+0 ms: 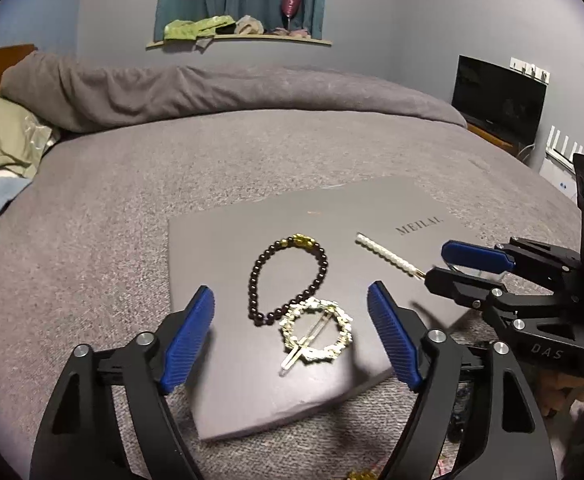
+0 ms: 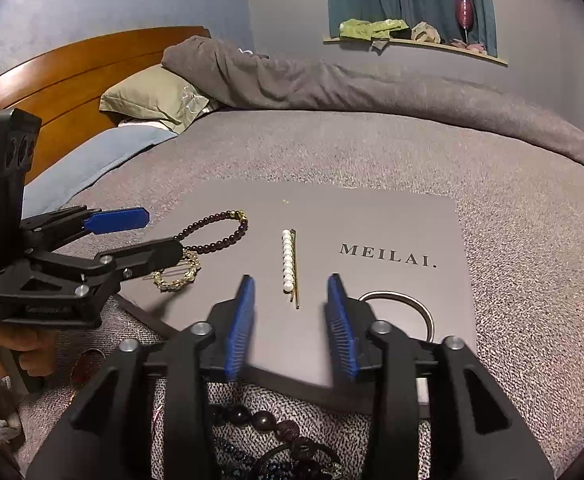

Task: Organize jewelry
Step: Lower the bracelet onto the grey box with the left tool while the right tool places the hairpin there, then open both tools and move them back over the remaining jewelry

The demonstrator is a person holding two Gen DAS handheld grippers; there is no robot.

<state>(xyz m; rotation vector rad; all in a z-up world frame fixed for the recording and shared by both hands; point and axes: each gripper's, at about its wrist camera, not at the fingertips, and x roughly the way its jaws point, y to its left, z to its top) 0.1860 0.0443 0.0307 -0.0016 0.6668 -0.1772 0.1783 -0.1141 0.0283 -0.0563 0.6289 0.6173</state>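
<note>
A grey board marked MEILAI [image 1: 252, 392] [image 2: 411, 220] lies on the bed. On it rest a dark bead bracelet with gold beads [image 1: 288, 276] [image 2: 220, 232], a gold wreath hair clip [image 1: 315, 330] [image 2: 176, 280], a pearl hair pin [image 1: 387, 258] [image 2: 288, 260] and a metal bangle [image 2: 423, 312]. My left gripper [image 1: 292, 298] [image 2: 163, 233] stands open just above the wreath clip, with the clip lying between its fingers untouched. My right gripper [image 2: 290, 280] [image 1: 437, 264] is open too. The near end of the pearl pin lies between its blue pads without contact.
A grey blanket [image 1: 132, 208] covers the bed under the board. Several dark bead strands [image 2: 268, 420] lie on it close under the right gripper. A green pillow [image 2: 152, 96] and wooden headboard [image 2: 72, 68] are at the far left; a dark screen [image 1: 495, 100] stands at the right.
</note>
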